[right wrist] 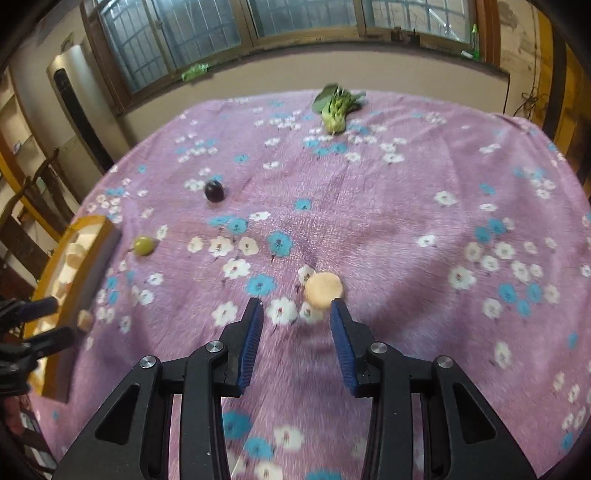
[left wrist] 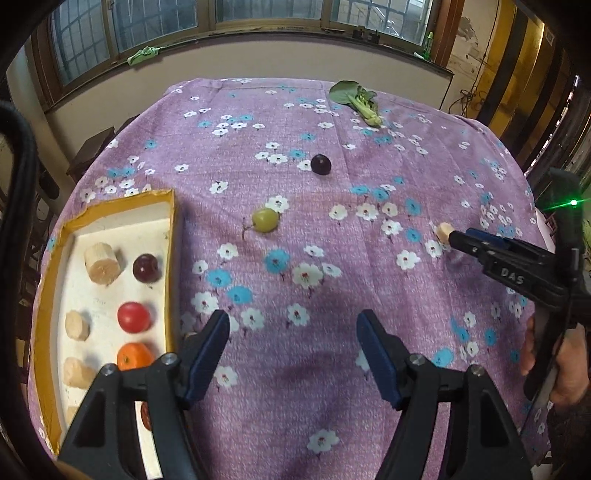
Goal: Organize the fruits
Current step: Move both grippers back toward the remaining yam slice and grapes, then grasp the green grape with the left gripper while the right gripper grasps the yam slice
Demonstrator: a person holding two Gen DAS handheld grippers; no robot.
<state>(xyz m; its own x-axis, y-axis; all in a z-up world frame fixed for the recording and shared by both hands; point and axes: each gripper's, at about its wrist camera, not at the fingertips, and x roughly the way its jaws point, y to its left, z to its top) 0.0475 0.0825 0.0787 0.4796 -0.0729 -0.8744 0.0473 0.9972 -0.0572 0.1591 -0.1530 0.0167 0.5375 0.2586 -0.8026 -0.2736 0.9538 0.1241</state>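
A purple floral tablecloth beneath barred windows. Tray, left: four banana pieces. Left gripper released; right gripper's grip on a banana slice unclear.

A desk covered by a purple cloth with white and blue flowers fills the view under and ahead of each gripper. Beyond its far edge runs a pale wall, topped by a dark sill and wood-framed windows with grilles outside. A green rag lies on the sill, ahead and to the left; a green bottle stands on it to the right. Far left of the right gripper stand a tall white appliance and dark wooden chairs. Yellow panels and hanging cables line the right wall. Light is dim and warm.
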